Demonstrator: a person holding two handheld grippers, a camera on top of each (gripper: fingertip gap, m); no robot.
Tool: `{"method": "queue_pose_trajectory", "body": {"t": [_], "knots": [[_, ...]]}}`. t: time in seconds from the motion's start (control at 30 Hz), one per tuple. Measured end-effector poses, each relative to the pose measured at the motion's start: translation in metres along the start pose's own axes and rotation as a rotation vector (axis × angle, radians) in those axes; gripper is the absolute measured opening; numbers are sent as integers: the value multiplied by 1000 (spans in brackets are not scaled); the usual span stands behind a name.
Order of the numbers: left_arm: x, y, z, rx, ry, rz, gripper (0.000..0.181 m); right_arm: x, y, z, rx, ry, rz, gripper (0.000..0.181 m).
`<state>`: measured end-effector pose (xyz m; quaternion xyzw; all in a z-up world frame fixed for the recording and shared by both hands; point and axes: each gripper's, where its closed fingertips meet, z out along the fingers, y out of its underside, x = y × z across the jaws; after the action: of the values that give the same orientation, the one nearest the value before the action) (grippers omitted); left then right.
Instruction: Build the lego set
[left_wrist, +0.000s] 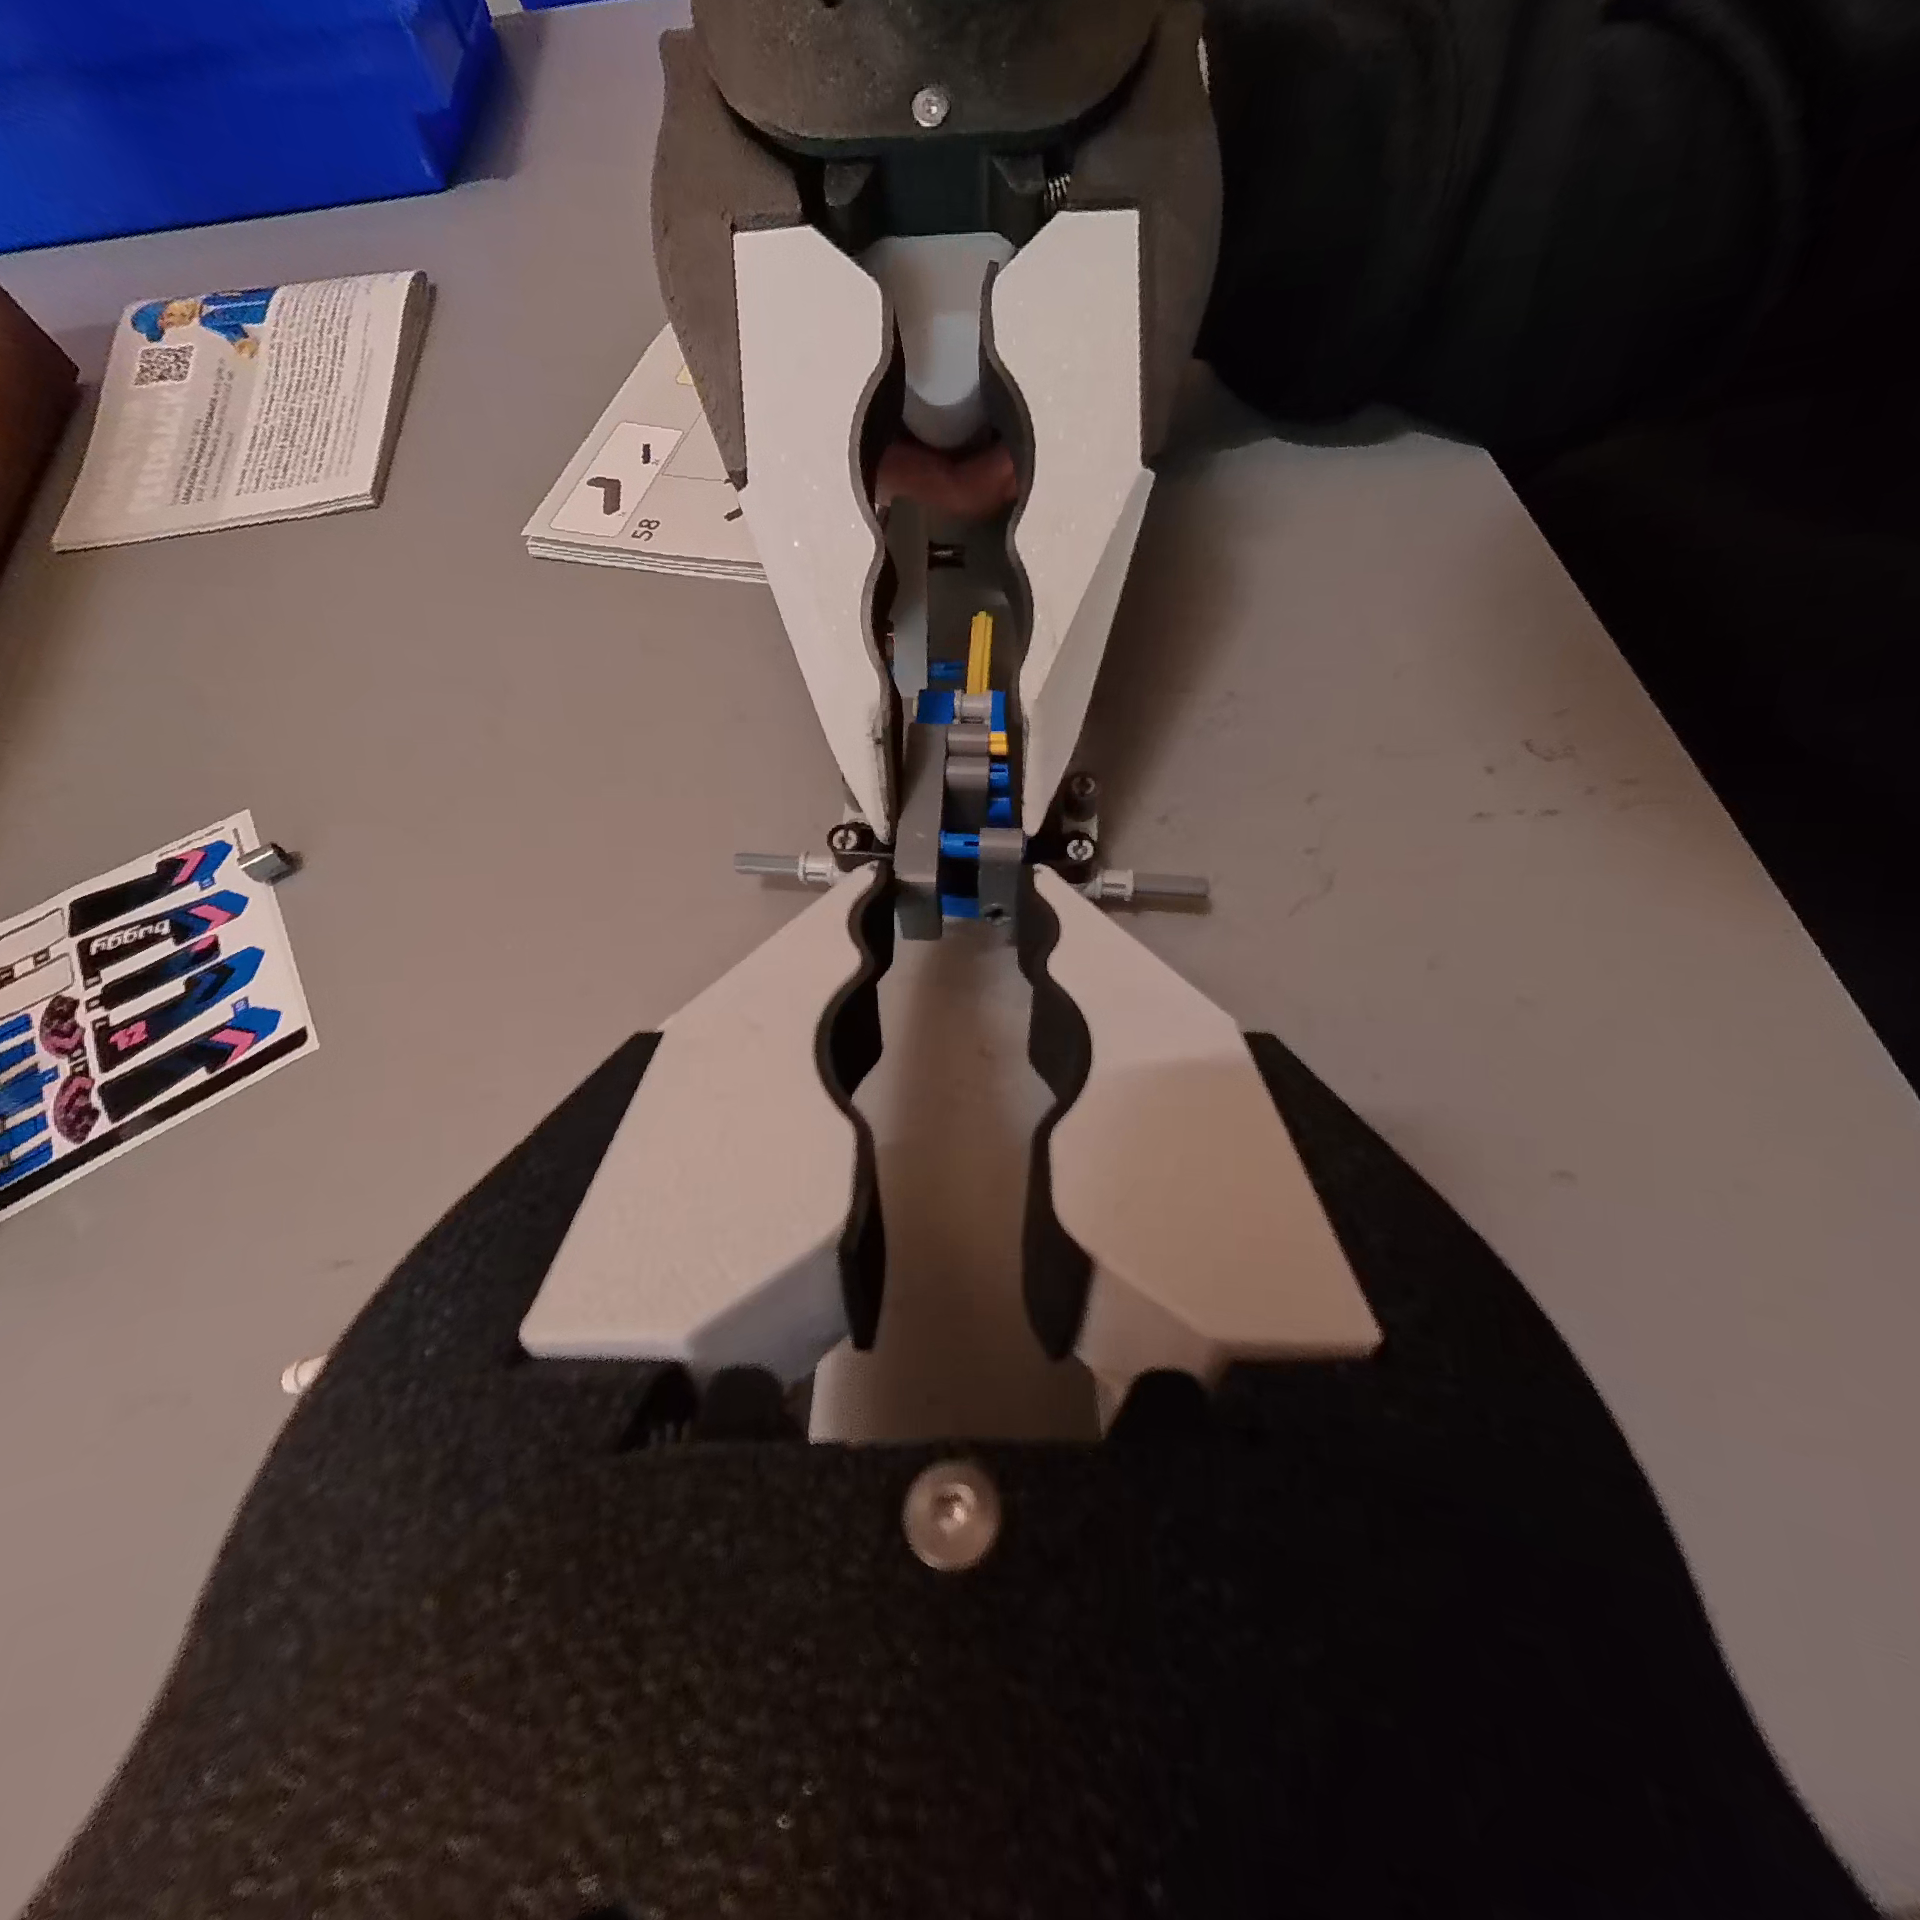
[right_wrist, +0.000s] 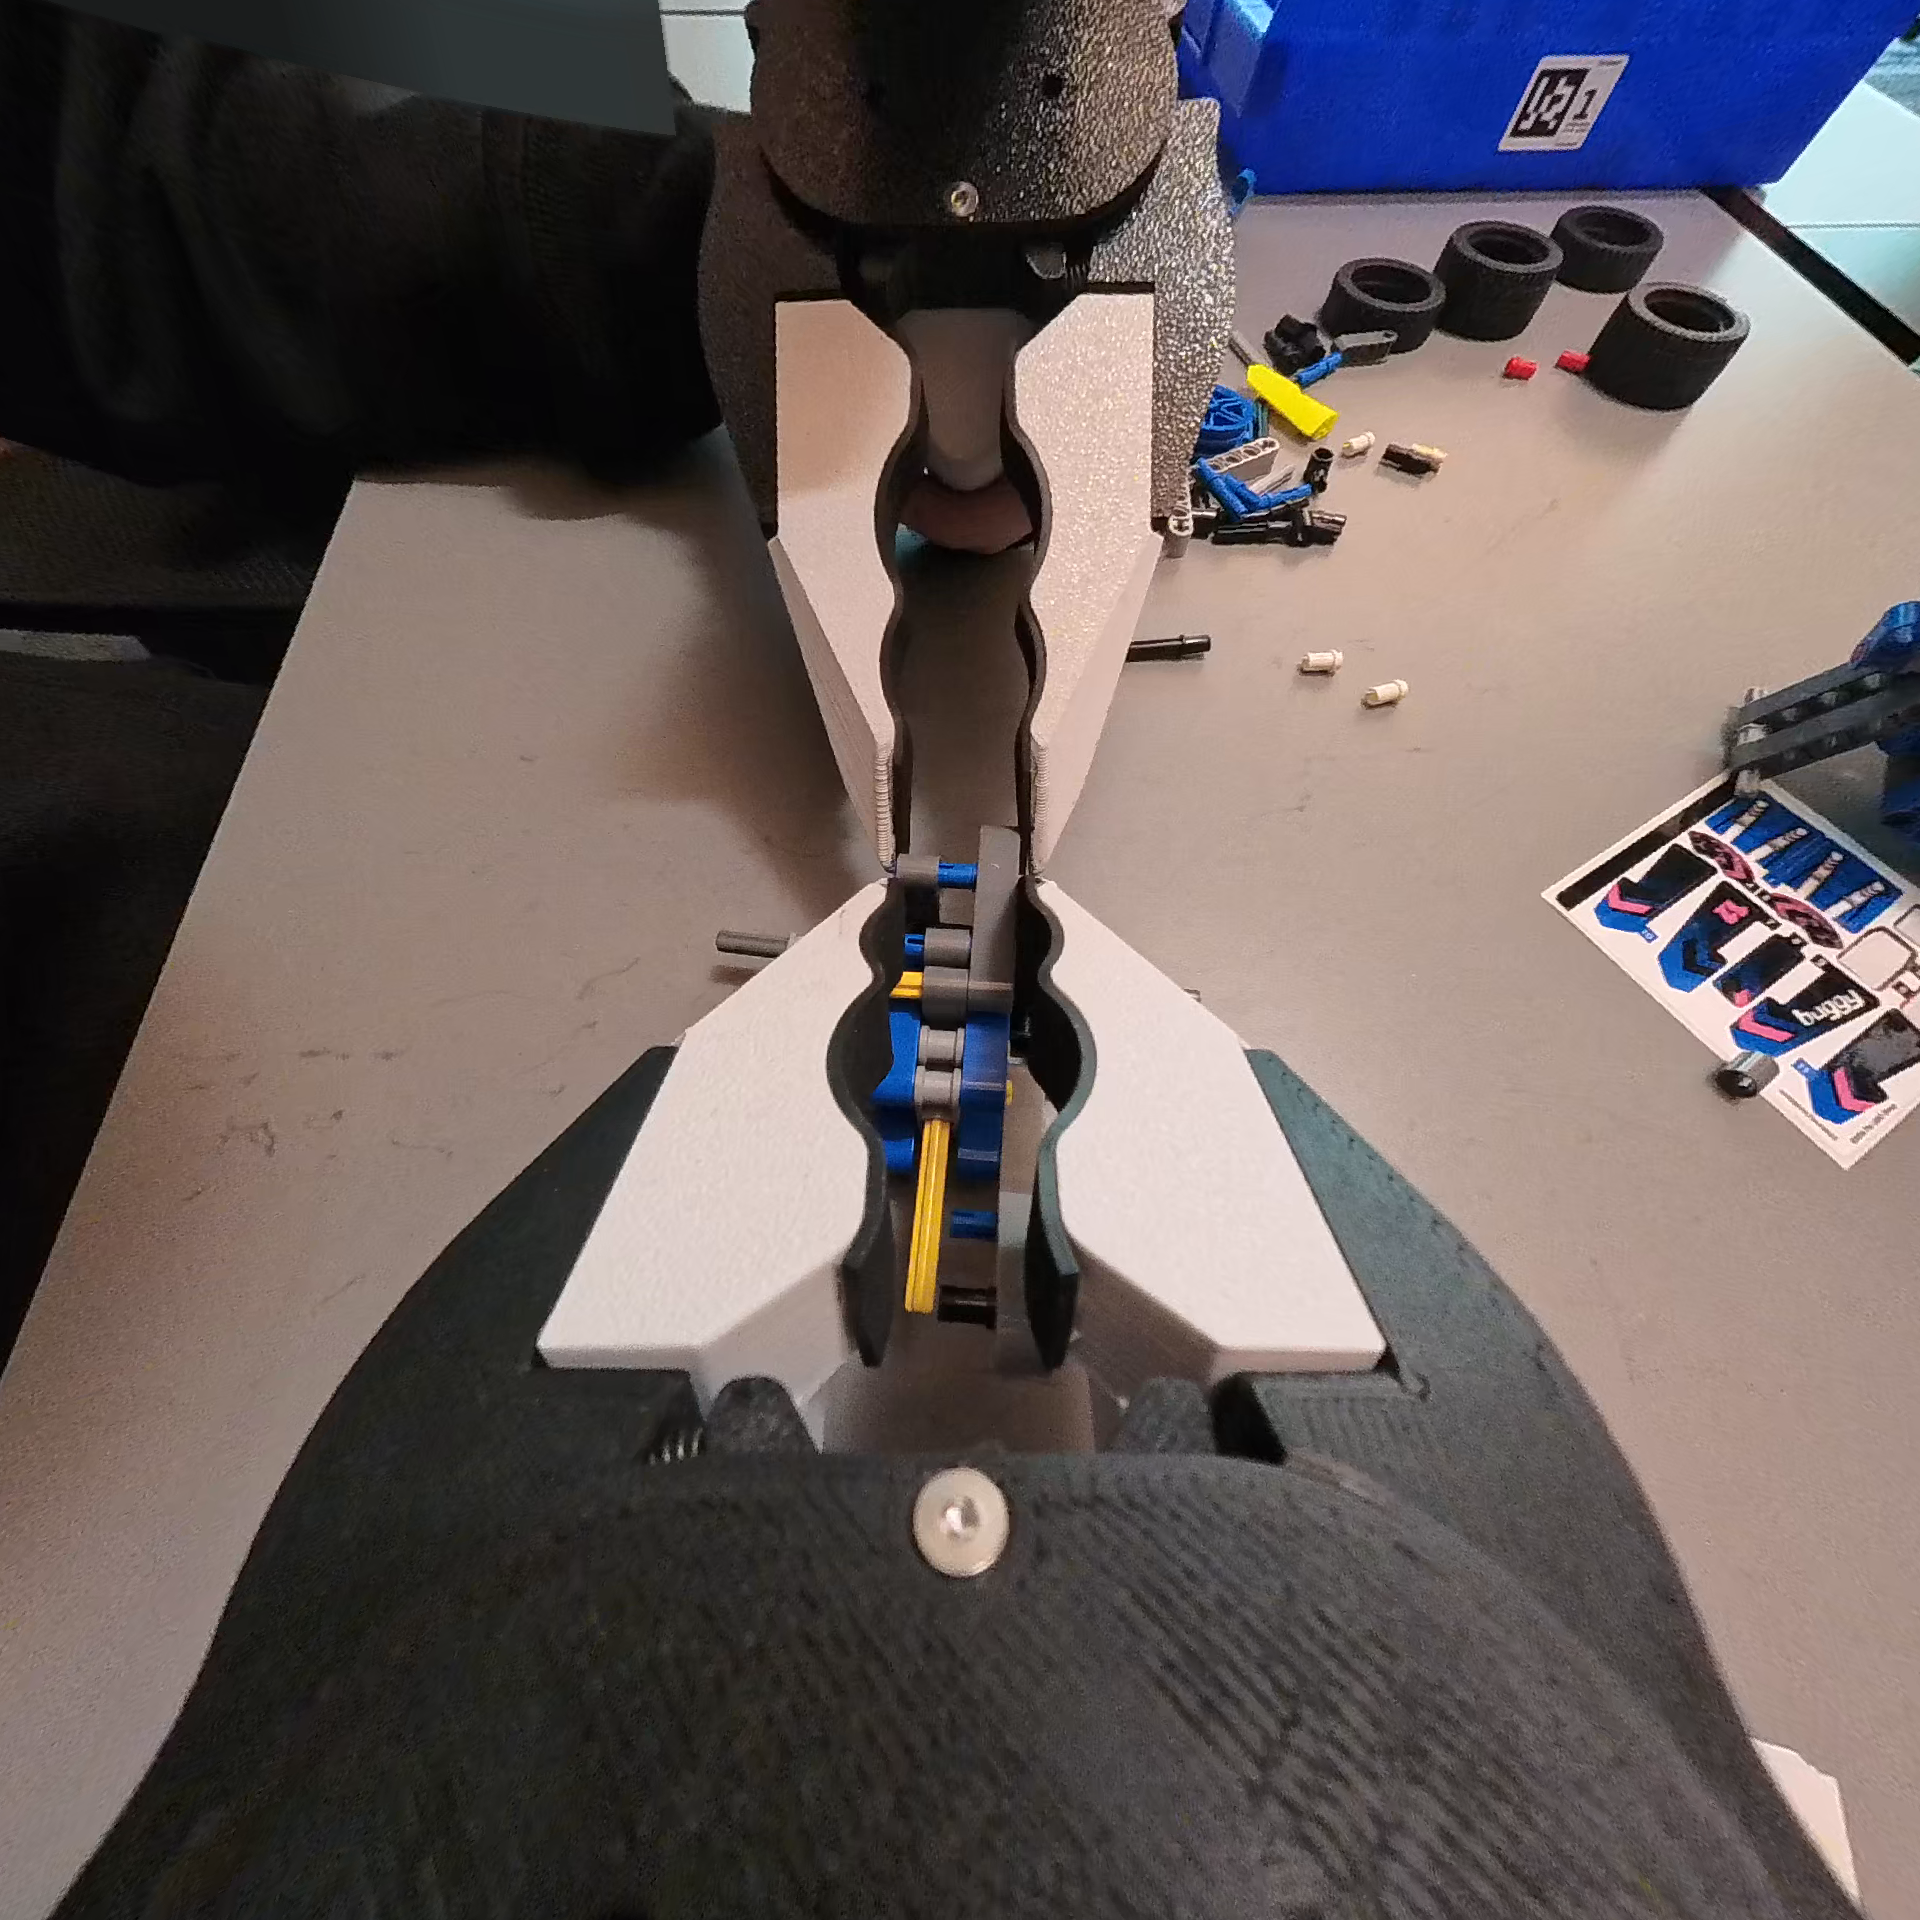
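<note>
A small lego assembly (left_wrist: 968, 774) of grey beams, blue parts and a yellow axle is held between both grippers just above the grey table (left_wrist: 468, 675). My left gripper (left_wrist: 961, 899) is shut on its near grey end. My right gripper (left_wrist: 961, 821) comes in from the opposite side, tip to tip with the left one. In the right wrist view the assembly (right_wrist: 956, 1070) sits deep between the fingers of my right gripper (right_wrist: 961, 883), which is shut on it. The left gripper (right_wrist: 961, 854) pinches the grey beam end. Grey axles (left_wrist: 1153, 886) stick out sideways from the assembly.
A sticker sheet (right_wrist: 1766, 966) and a small grey piece (right_wrist: 1740, 1075) lie to the right. Several black tyres (right_wrist: 1496, 281), loose parts (right_wrist: 1278, 457), white pins (right_wrist: 1320, 662) and another partial build (right_wrist: 1849, 717) lie beyond. A blue bin (right_wrist: 1507, 83) and booklets (left_wrist: 249, 405) are at the back. Both grippers' tips are roughly 15 cm from the small grey piece (right_wrist: 1740, 1075). It turns up in the left wrist view (left_wrist: 268, 867) as well.
</note>
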<state>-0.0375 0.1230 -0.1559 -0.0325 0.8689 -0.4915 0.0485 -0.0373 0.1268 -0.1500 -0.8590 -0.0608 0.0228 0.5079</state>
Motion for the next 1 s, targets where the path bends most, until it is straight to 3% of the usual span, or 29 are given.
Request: {"method": "queue_pose_trajectory", "body": {"t": [1.0], "knots": [[4,-1,0,8,9,23,13,-4,0,0,-1,-27,-14,14]]}}
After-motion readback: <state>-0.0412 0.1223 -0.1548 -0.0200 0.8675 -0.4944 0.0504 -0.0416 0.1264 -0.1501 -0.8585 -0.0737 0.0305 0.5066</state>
